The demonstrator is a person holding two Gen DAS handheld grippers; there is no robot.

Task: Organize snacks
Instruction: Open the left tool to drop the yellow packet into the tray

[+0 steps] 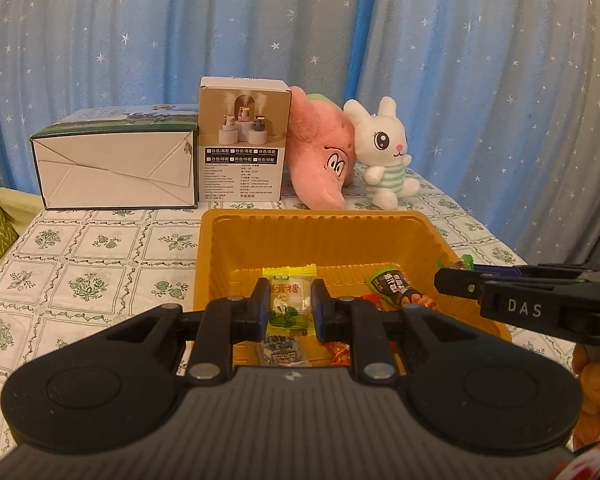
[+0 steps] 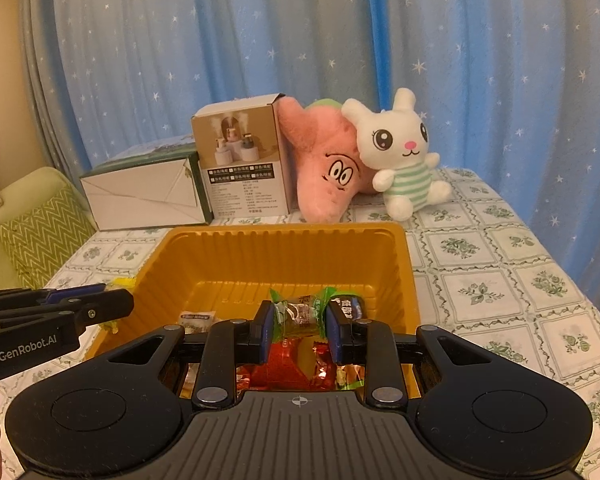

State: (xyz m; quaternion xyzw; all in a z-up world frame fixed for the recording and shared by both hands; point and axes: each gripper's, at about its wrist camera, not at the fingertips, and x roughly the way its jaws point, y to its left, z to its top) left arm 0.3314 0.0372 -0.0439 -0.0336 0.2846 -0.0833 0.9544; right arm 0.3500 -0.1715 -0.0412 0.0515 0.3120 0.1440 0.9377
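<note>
A yellow plastic tray [image 1: 320,236] [image 2: 276,248] sits on the table and holds several wrapped snacks. My left gripper [image 1: 290,306] is shut on a yellow-green candy packet [image 1: 289,300] above the tray's near part. My right gripper [image 2: 300,320] is shut on a green-ended clear candy wrapper [image 2: 300,314] above the tray. Under it lie red snack packets [image 2: 296,368]. A dark snack packet [image 1: 394,286] lies in the tray's right part. The right gripper's fingers [image 1: 460,284] show at the tray's right rim in the left wrist view. The left gripper's fingers [image 2: 100,306] show at the tray's left rim in the right wrist view.
Behind the tray stand a white and green box [image 1: 116,164], a humidifier box [image 1: 244,140], a pink plush star [image 1: 324,156] and a white plush rabbit [image 1: 384,152]. A floral tablecloth [image 1: 80,272] covers the table. A blue starred curtain hangs behind. A green cushion [image 2: 40,236] lies left.
</note>
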